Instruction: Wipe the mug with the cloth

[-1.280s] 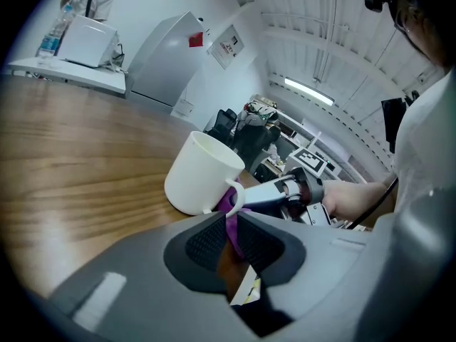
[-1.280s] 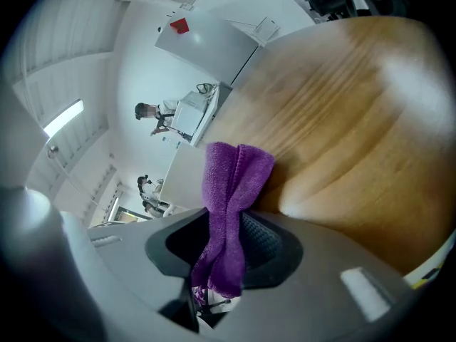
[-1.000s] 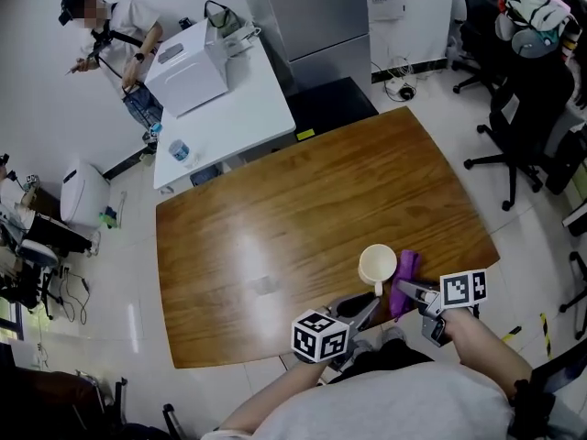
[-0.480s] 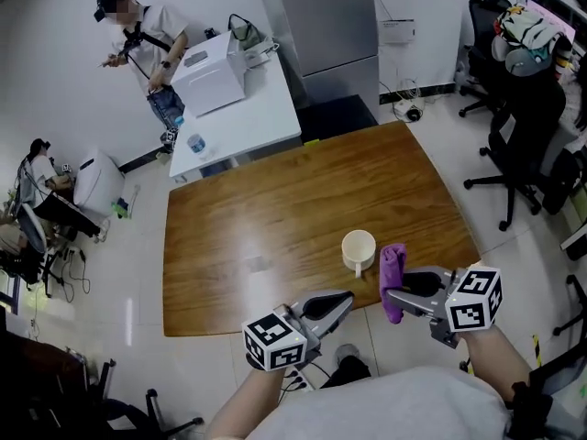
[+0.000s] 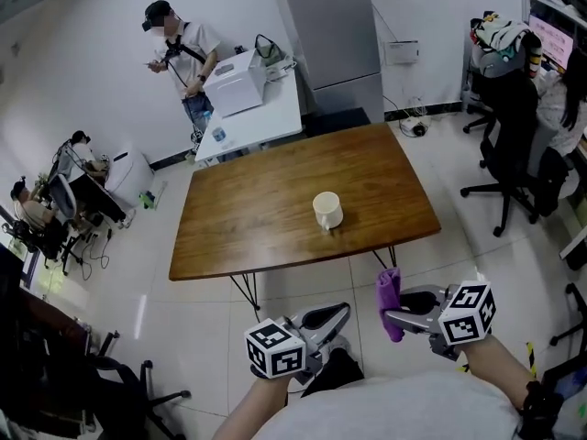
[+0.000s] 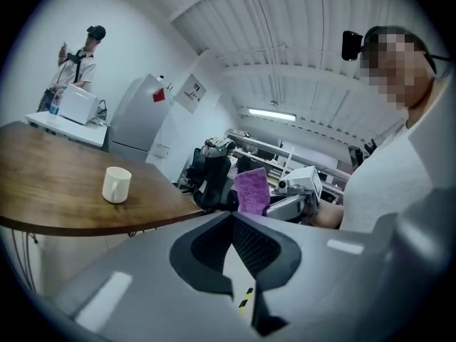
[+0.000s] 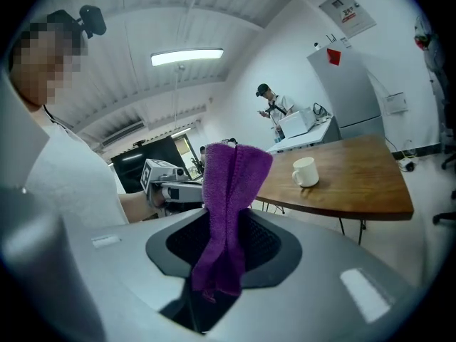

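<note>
The left gripper (image 5: 339,313) is clenched on nothing and hangs over the floor, short of the table (image 5: 229,236). The mug (image 5: 327,211) stands upright on the table, near its front edge, handle toward the person. It looks empty and is well apart from both grippers, straight ahead of the left one. The right gripper (image 5: 393,317) is clamped on the purple cloth (image 5: 389,299), which stands upright in its jaws. For this gripper the mug lies ahead and slightly left.

From the head we look steeply down on the distant table (image 5: 275,218). Cameras on the left tongs (image 5: 343,311) and right tongs (image 5: 393,315) see each other; all views share the mug (image 5: 327,211).
</note>
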{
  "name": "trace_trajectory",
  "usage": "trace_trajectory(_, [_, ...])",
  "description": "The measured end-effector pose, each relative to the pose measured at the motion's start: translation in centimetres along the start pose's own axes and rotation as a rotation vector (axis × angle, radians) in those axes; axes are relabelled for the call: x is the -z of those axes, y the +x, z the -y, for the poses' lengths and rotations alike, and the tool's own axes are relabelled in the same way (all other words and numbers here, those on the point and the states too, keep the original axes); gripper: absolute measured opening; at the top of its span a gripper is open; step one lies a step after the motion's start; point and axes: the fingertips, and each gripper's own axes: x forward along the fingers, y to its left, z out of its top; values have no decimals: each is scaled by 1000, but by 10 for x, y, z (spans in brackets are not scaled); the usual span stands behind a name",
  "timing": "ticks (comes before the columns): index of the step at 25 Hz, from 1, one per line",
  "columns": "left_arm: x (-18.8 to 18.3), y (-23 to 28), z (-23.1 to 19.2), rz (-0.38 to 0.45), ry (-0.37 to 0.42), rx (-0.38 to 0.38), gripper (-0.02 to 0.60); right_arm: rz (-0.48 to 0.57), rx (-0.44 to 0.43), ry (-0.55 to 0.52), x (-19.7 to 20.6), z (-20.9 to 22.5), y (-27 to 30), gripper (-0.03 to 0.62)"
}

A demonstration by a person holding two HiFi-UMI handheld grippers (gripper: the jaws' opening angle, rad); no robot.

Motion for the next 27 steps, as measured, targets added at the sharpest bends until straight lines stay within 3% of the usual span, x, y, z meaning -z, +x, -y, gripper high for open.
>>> trace_trajectory(3, [-2, 5, 50, -22, 29, -8, 0, 16, -8, 2, 9, -26, -38, 124])
trace_trajectory(6, [-7, -1, 70, -23, 29, -12, 0, 37, -3, -6, 8, -41, -47, 125])
trace_trajectory(12, [-5, -33, 58, -7, 14, -17, 0, 34, 6, -24, 8, -55, -13, 124])
trace_trajectory(20, [2, -50, 73, 2, -25, -1, 0, 19, 34, -13, 13, -77, -13, 125])
trace_trajectory(27, [5, -79, 52, 11, -51, 10, 0, 13, 27, 14, 11, -87, 25, 125])
